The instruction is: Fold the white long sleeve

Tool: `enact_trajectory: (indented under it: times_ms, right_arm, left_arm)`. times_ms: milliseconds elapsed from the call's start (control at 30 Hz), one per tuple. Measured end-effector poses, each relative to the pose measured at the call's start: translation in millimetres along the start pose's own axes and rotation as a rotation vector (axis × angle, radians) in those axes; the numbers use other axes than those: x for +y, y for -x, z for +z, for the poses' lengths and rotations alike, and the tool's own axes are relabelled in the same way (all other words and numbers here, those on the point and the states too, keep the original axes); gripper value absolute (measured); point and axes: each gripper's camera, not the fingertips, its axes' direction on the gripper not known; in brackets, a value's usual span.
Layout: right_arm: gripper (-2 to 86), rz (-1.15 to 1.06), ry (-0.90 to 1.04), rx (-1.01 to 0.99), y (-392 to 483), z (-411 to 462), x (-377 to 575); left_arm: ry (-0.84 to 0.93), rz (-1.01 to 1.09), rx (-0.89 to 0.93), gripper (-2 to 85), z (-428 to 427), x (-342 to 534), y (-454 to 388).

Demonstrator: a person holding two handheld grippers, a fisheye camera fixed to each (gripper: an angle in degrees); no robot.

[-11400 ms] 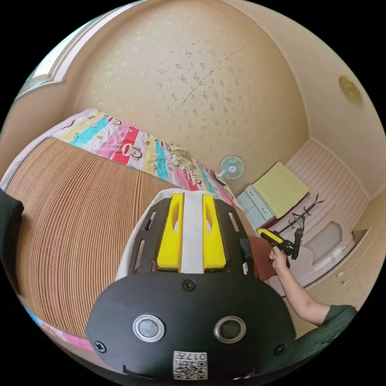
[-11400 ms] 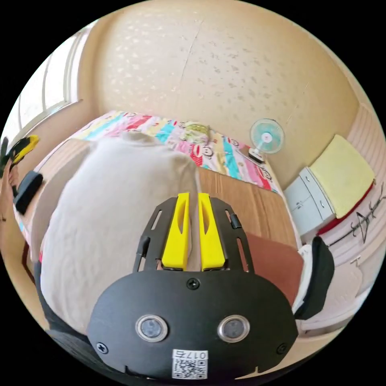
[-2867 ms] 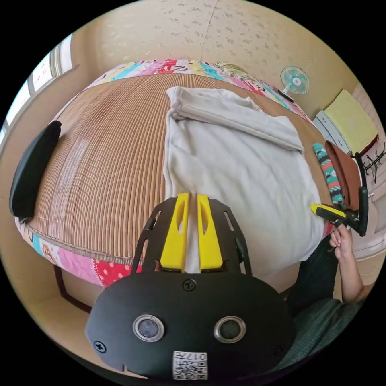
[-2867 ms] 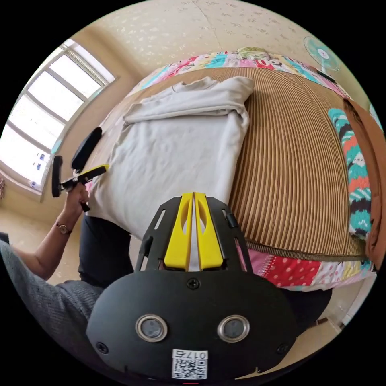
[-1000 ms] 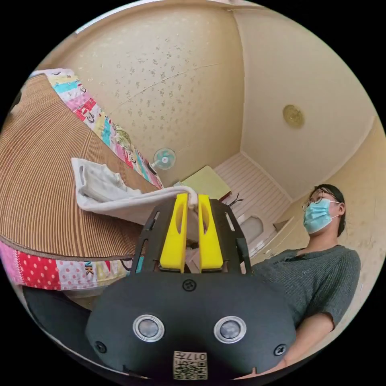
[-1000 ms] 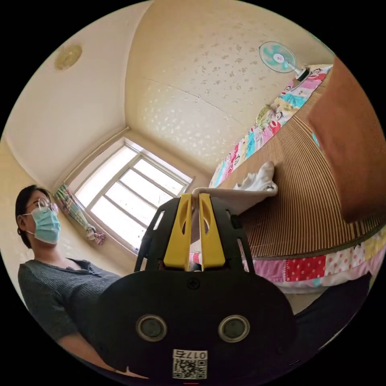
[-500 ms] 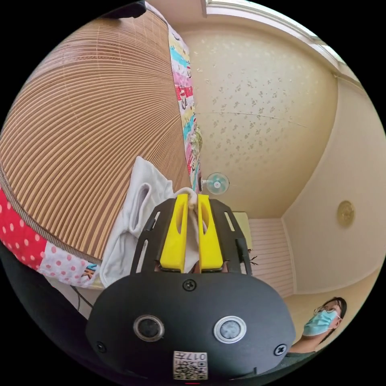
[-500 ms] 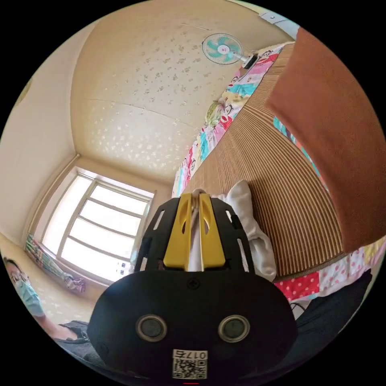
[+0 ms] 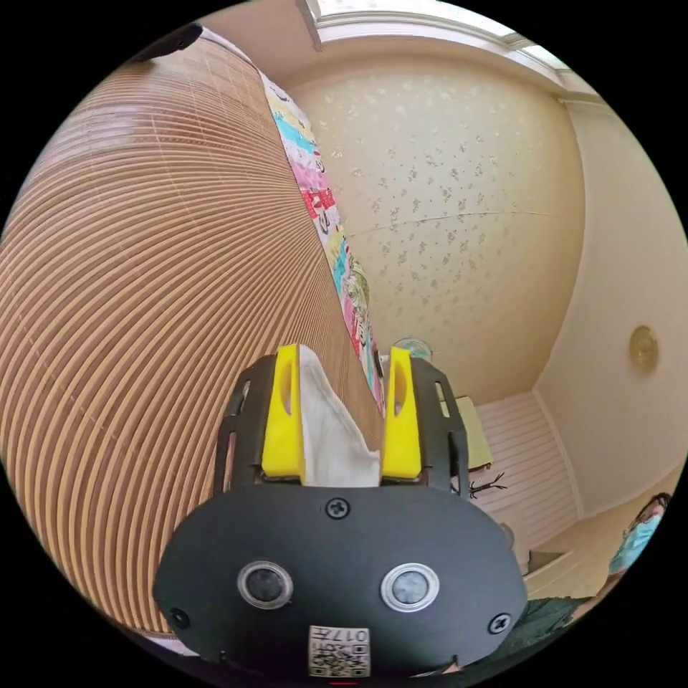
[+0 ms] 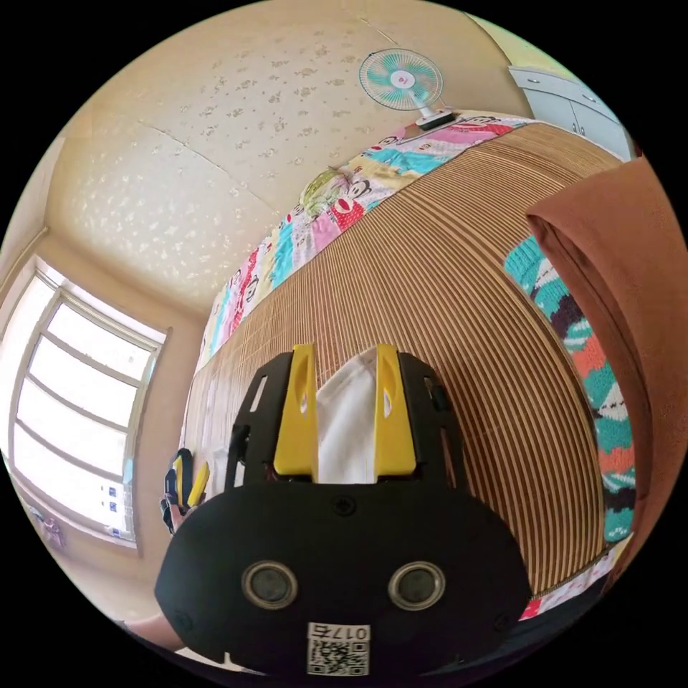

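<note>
Both grippers have their yellow jaws spread apart, the left gripper (image 9: 342, 416) and the right gripper (image 10: 345, 412), and the white long sleeve (image 9: 331, 438) lies loose between the jaws on the brown striped mat (image 9: 143, 287) of the bed.

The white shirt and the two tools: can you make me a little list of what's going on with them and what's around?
white shirt: white cloth lies between the open jaws of both tools, on the mat
left tool: jaws apart, cloth between them
right tool: jaws apart, cloth between them
surface: striped bamboo mat over a colourful cartoon sheet
nearby clothes: brown garment on top of a patterned knit at the mat's edge
room: fan, window
</note>
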Motion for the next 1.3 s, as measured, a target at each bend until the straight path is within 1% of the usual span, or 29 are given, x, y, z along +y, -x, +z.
enact_trajectory:
  times_ms: [67,167,233,300,367,400,500,600,633,667,700,733,767,800,833,900,967,1067,1100,1167,1200,1300]
  right_arm:
    - [11.3,-0.025,-0.009,-0.014,1,9,14]
    - [9.2,-0.114,-0.028,-0.106,15,6,55]
    - [6.8,-0.195,-0.023,-0.109,33,7,94]
    - [4.3,-0.286,-0.006,-0.091,55,13,141]
    - [2.3,-0.418,0.012,-0.056,91,32,204]
    - [1.9,-0.447,0.015,-0.044,100,39,217]
    - [1.0,-0.592,0.090,0.039,148,95,257]
    - [0.7,-0.691,0.226,0.112,185,177,273]
    - [0.7,-0.715,0.329,0.207,192,222,278]
    - [0.7,-0.708,0.449,0.355,188,274,283]
    - [0.6,-0.702,0.508,0.378,183,295,287]
    - [0.6,-0.703,0.475,0.339,180,304,291]
    - [0.5,-0.690,0.467,0.326,183,307,291]
    - [0.5,-0.668,0.490,0.328,185,310,290]
    - [0.5,-0.616,0.515,0.331,191,309,291]
    - [0.5,-0.608,0.433,0.322,203,284,307]
    - [0.5,-0.660,0.292,0.236,216,232,348]
    - [0.4,-0.646,0.187,0.131,207,168,406]
    - [0.4,-0.636,0.175,0.115,201,156,416]
    - [0.4,-0.598,0.139,0.109,171,115,451]
    - [0.4,-0.585,0.130,0.123,163,106,457]
    - [0.4,-0.520,0.084,0.225,121,72,471]
  left_arm:
    - [-0.009,-0.028,0.003,16.7,-10,-4,8]
    - [0.069,0.060,-0.012,17.0,-26,3,8]
    - [0.168,0.158,-0.136,17.9,-34,29,3]
    - [0.251,0.210,-0.202,19.2,-38,57,2]
    - [0.319,0.226,-0.244,20.0,-40,87,5]
    - [0.349,0.220,-0.269,20.3,-41,106,9]
    - [0.400,0.176,-0.278,20.4,-40,145,21]
    - [0.358,0.146,-0.243,18.7,-40,161,34]
    - [0.360,0.128,-0.238,17.7,-37,159,40]
    - [0.369,0.120,-0.237,17.1,-33,157,44]
    - [0.419,0.108,-0.242,15.4,-24,151,51]
    - [0.502,0.089,-0.249,13.4,-11,145,58]
    - [0.546,0.076,-0.249,12.9,-5,143,62]
    - [0.615,0.052,-0.241,11.8,6,140,68]
    - [0.645,0.039,-0.244,11.5,11,138,72]
    - [0.652,0.044,-0.265,11.1,14,138,76]
    - [0.636,0.054,-0.268,10.1,16,142,80]
    - [0.549,0.037,-0.181,7.3,10,151,88]
    - [0.493,0.045,-0.144,6.7,6,153,85]
    - [0.424,0.112,-0.121,6.4,3,155,69]
    - [0.406,0.186,-0.116,6.3,8,156,51]
    - [0.439,0.425,-0.107,6.3,45,163,-9]
